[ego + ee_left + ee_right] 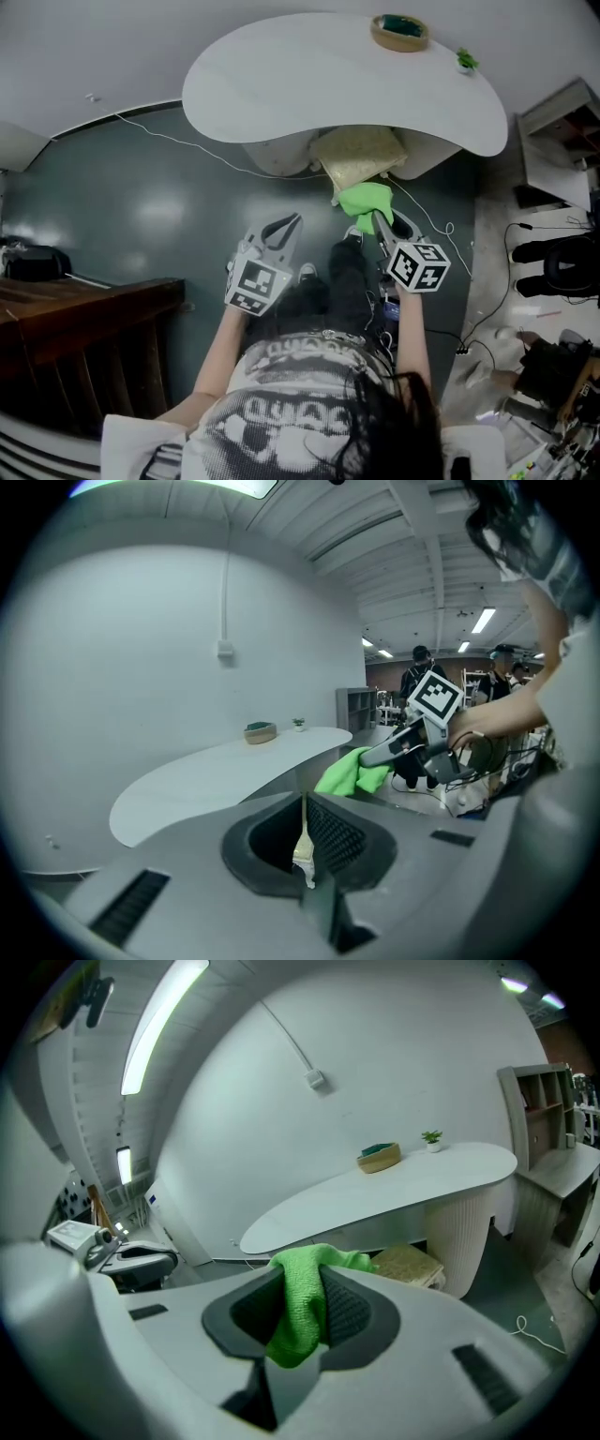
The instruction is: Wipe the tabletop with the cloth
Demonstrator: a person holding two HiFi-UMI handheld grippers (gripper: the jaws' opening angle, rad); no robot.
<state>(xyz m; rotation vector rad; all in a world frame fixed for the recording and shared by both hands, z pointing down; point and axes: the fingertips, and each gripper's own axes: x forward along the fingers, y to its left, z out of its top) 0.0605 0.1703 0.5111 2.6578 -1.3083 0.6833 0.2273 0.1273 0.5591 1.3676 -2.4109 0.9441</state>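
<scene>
My right gripper (378, 223) jaws pinching bright green microfibre cloth (364, 199), carried toward white curved tabletop (309, 84) for wiping; left gripper (286, 228) jaws pressed together, empty.

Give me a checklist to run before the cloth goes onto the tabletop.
1. Grip on the cloth: ok. The jaws of the right gripper are shut on it.
2. Contact with the tabletop: not ok. The cloth hangs short of the near edge, over the floor.
3. Clearance of the left gripper: ok. It is shut, empty and away from the table.
4. Wiping path: ok near the person; a bowl and a small plant stand at the far edge.
5. Where the dirt is: cannot tell. The top looks evenly white.
</scene>
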